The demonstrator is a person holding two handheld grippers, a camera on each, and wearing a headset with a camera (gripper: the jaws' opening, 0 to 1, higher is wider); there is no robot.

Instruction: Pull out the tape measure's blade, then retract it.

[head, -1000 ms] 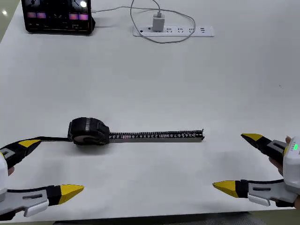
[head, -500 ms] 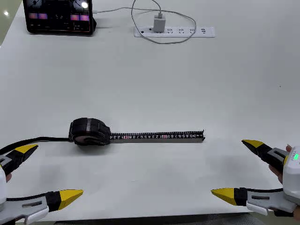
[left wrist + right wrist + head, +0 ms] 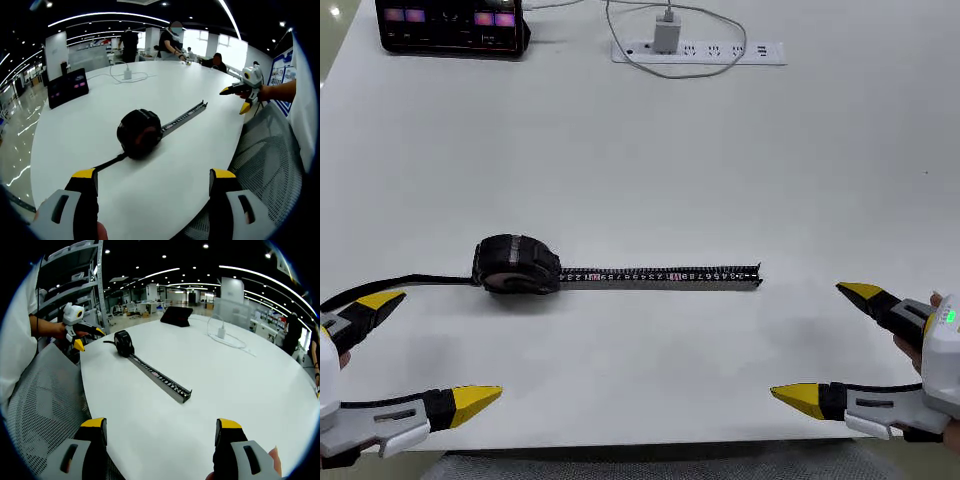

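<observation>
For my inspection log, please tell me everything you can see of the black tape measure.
The black, round-cased tape measure lies on the white table. Its dark, numbered blade is pulled out flat to the right, ending in a small hook. A black strap trails left. Nothing grips it.

Black tape measure [image 3: 515, 264], blade [image 3: 660, 276] extended

Bare counter [image 3: 720, 160] lies open between the left claw [image 3: 445, 345] and right claw [image 3: 808, 341], both spread wide at the near edge. The only things in the way are the tape measure [image 3: 515, 265], its blade [image 3: 660, 277] stretching right, and a strap [image 3: 430, 280] trailing left. The tablet [image 3: 450, 25] and power strip [image 3: 705, 50] sit well apart at the far edge.
</observation>
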